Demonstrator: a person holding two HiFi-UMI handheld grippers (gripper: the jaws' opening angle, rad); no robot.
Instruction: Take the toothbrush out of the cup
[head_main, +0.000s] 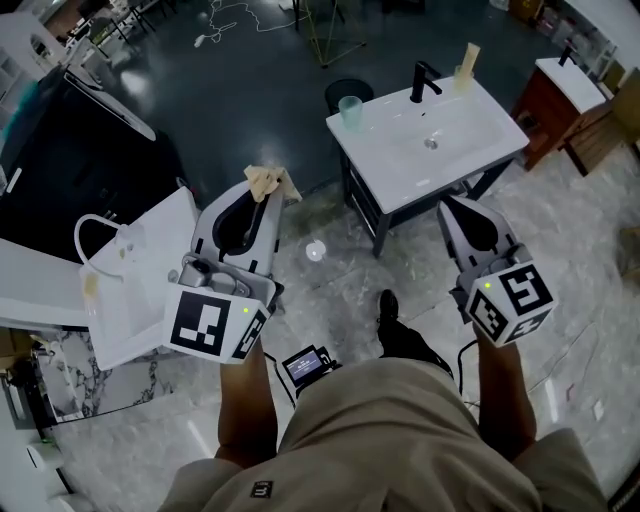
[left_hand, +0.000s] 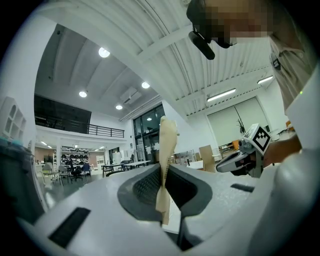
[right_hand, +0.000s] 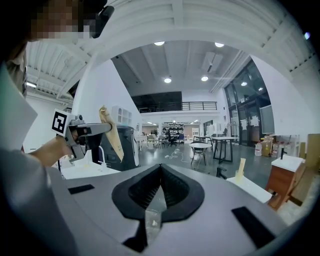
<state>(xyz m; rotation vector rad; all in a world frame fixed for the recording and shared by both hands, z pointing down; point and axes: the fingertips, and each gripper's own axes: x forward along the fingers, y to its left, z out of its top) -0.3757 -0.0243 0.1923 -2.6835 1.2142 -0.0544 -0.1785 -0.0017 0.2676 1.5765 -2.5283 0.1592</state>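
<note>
The left gripper (head_main: 262, 192) has its 2 jaws drawn narrow and pressed onto the toothbrush (head_main: 268, 181). This is a flat tan strip (possibly paper-wrapped; bristles cannot be made out). In the left gripper view it stands upright between the ribbed pads (left_hand: 150, 186), and its top rises well above them.

The landmark is the white washstand (head_main: 395, 165). Gripper and toothbrush are held well apart from it, off its left front corner as the head view shows it. The pale green cup (head_main: 350, 110) stands upright on the washstand's left corner, so the toothbrush is clear of the cup.

The right gripper (head_main: 450, 207) has its 2 jaws together with nothing held. It hangs just in front of the washstand's near right edge. A black tap (head_main: 424, 80) stands at the washstand's back edge.
</note>
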